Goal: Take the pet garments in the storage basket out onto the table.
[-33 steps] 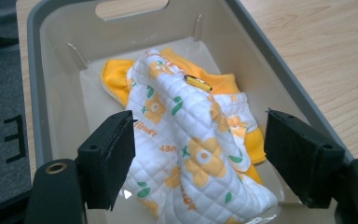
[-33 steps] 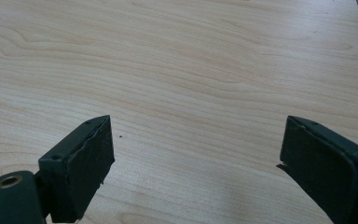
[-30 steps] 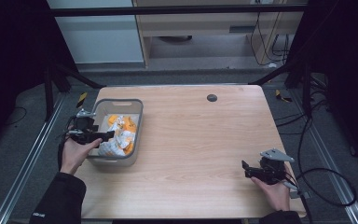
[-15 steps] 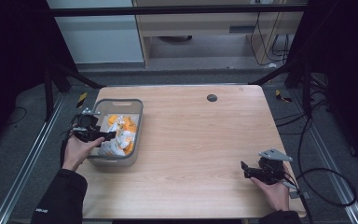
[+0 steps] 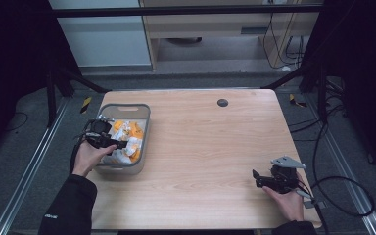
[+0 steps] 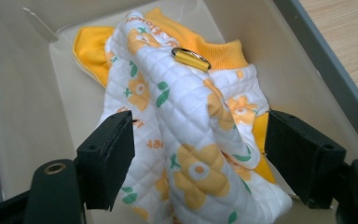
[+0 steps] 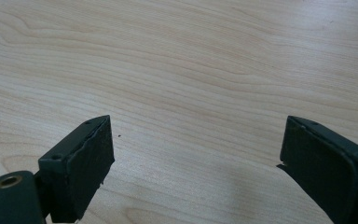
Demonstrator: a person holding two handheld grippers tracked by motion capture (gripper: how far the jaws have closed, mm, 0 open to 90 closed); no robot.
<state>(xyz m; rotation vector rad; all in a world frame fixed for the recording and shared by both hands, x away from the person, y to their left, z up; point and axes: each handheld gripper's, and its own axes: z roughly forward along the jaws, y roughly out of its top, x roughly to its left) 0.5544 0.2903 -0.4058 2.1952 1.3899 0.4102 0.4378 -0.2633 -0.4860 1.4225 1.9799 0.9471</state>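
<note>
Wooden boards are making up the tabletop (image 5: 200,147), and a grey bin (image 5: 144,115) is sitting near its left edge. You are holding your left claw (image 5: 111,143) over the bin, and your left hand (image 5: 89,156) is gripping it from just outside the bin's left wall. Inside the bin, a soft cloth (image 6: 191,140) is lying in a bunched heap. It is white with yellow flowers and green leaves, and it has orange edges. A small gold clip (image 6: 191,58) is sitting on top of the cloth. Your left claw is spread wide, with one jaw on each side of the cloth. The jaws are not pinching it.

You are holding your right claw (image 5: 262,178) far from the bin, near the front right corner of the tabletop. Your right hand (image 5: 286,198) is wrapping around it from below. This claw is spread wide too, and it is gripping nothing. Bare wood (image 7: 191,84) is showing between its jaws. A small dark round spot (image 5: 222,102) is sitting on the tabletop, well past the bin toward the far edge.
</note>
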